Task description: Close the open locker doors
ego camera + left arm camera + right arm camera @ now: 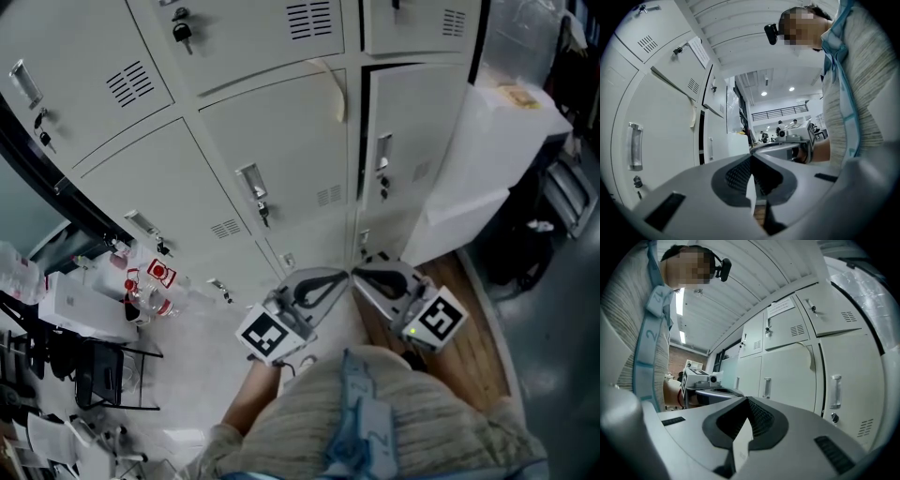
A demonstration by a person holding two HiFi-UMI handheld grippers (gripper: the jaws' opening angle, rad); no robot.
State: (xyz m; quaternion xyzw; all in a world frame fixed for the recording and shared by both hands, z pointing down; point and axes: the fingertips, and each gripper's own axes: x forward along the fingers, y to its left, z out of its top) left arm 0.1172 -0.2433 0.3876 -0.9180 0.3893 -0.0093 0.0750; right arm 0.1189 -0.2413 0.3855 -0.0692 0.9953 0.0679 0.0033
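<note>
Cream locker door (412, 141) shows a dark gap, seemingly ajar, so the closed, empty left gripper (337, 278) and right gripper (364, 277) should probably push it flush.

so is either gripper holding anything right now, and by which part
Nothing is held. The left gripper and the right gripper each have their jaws closed together with nothing between them.
</note>
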